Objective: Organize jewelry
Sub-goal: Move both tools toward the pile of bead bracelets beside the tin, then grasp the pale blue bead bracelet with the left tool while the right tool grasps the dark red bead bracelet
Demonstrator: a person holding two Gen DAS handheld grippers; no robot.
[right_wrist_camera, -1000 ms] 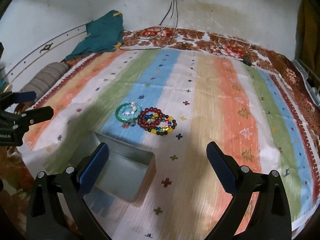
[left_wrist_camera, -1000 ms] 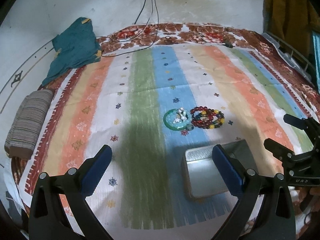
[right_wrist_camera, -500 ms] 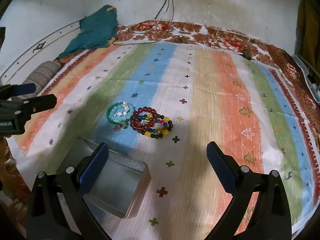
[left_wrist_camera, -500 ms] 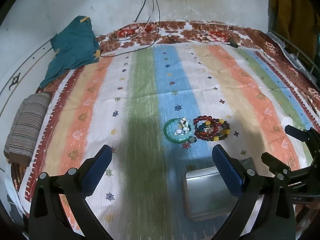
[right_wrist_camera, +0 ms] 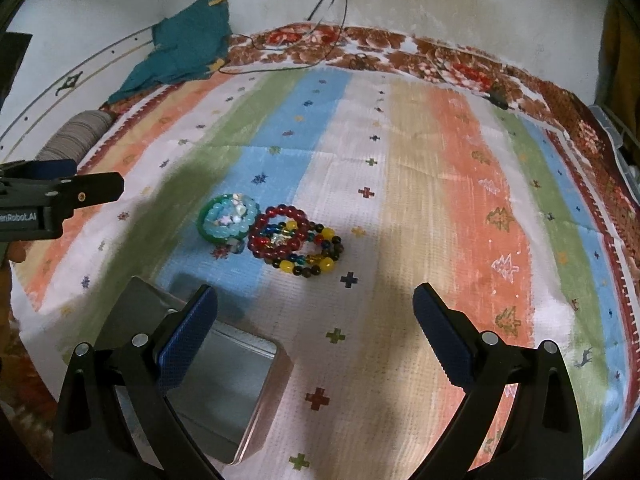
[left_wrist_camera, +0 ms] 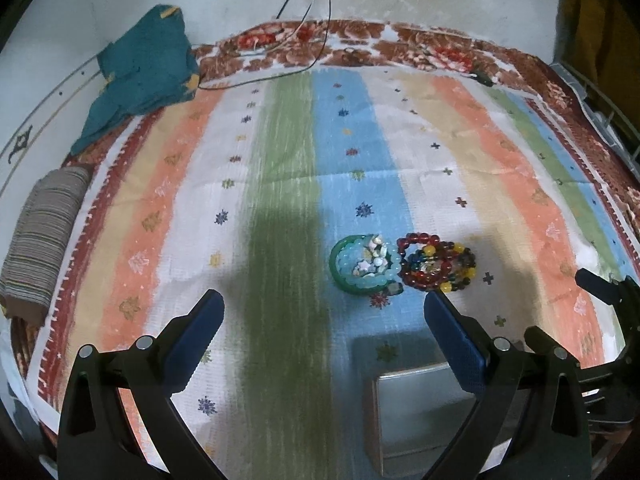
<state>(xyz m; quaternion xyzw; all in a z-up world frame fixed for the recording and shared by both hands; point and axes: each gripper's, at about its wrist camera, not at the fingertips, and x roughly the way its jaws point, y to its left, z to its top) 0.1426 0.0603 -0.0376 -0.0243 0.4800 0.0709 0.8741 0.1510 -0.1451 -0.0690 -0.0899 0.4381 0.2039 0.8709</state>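
Jewelry lies mid-cloth on the striped bedspread (left_wrist_camera: 500, 168): a green bangle (left_wrist_camera: 340, 276) ringed with pale blue beads touches a red and yellow bead bracelet pile (left_wrist_camera: 438, 266) at its 3 o'clock. A metal tin (right_wrist_camera: 224, 384) sits at the pile's 7 o'clock in the right view. Left gripper (left_wrist_camera: 322, 336) and right gripper (right_wrist_camera: 314, 322) both hover with fingers spread wide, holding nothing. A teal cloth (left_wrist_camera: 140, 72) lies at 10 o'clock.

Left tongs (left_wrist_camera: 324, 332) and right tongs (right_wrist_camera: 316, 322) both spread wide, empty.
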